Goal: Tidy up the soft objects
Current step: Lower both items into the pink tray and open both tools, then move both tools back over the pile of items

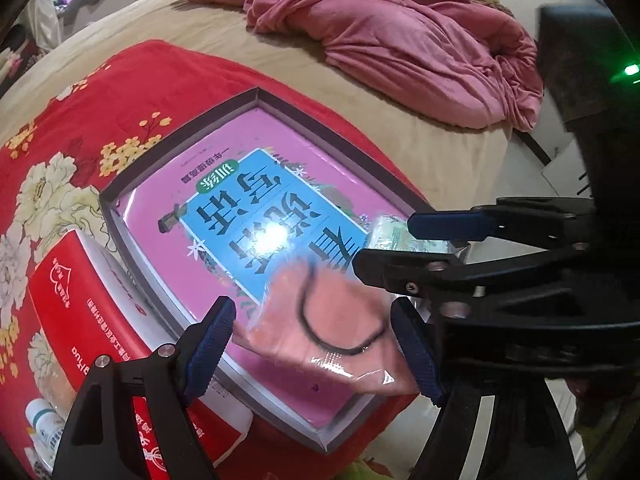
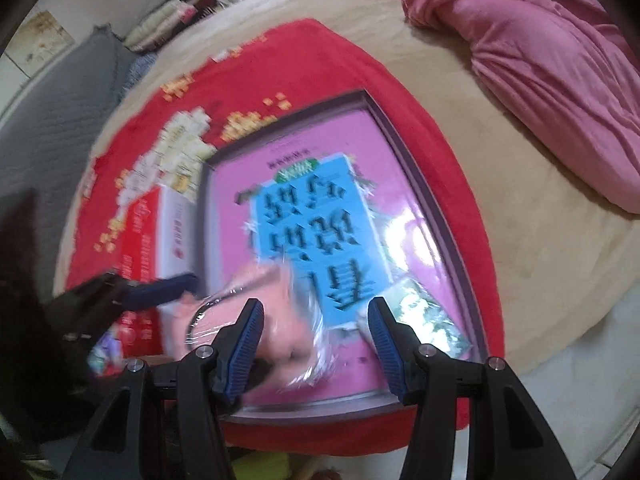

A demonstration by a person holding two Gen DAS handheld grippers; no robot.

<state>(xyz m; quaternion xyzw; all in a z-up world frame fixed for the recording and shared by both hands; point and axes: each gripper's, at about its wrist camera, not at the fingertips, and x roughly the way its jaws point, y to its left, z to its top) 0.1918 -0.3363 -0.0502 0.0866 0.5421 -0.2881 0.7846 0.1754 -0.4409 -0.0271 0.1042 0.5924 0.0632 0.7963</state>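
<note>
A pink soft item in a clear plastic bag with a black loop lies in an open grey-rimmed box on a pink and blue book cover. My left gripper is open, its fingers either side of the bag. My right gripper reaches in from the right, open, around a green-white packet. In the blurred right wrist view my right gripper is open over the pink bag, with the packet at its right finger and my left gripper's finger at the left.
The box sits on a red floral cloth on a beige bed. A red and white carton stands left of the box. A crumpled pink quilt lies at the back. A white bottle lies at lower left.
</note>
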